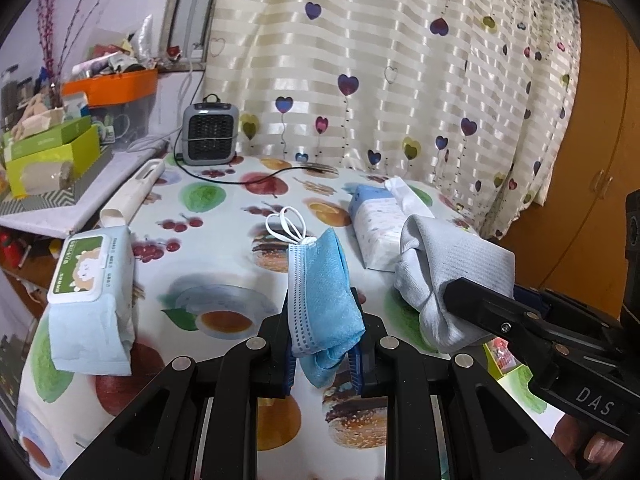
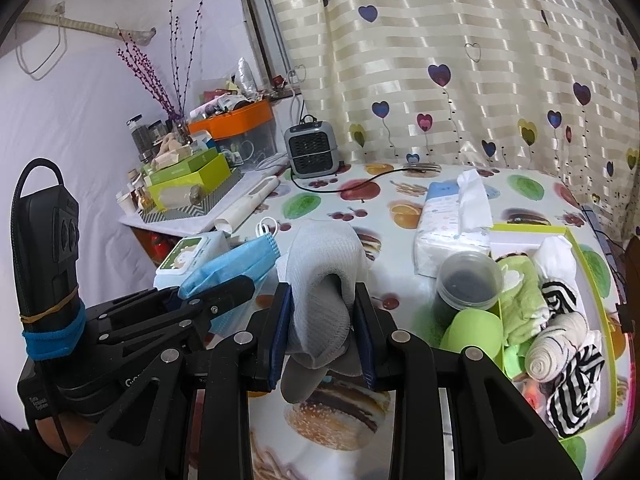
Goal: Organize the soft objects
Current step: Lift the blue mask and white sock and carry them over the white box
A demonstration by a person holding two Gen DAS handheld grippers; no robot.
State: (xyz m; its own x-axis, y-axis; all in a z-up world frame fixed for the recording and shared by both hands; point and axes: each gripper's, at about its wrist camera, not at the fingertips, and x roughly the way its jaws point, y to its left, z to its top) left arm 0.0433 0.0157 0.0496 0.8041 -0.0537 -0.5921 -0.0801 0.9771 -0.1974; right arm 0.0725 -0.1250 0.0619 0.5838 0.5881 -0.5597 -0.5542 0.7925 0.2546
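Blue mask (image 1: 324,300) pinched in left claw (image 1: 323,344), grey sock (image 2: 320,304) pinched in right claw (image 2: 322,332)

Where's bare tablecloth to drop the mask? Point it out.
Free: between the wet wipes pack and the tissue pack, in front of the heater. Crowded: the green-rimmed box of rolled socks, right of the right claw.

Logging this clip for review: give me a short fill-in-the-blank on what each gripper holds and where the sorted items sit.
1. The left gripper is shut on a blue ____.
2. The right gripper is shut on a grey ____.
3. The green-rimmed box already holds rolled ____.

Missing words: face mask; sock; socks.
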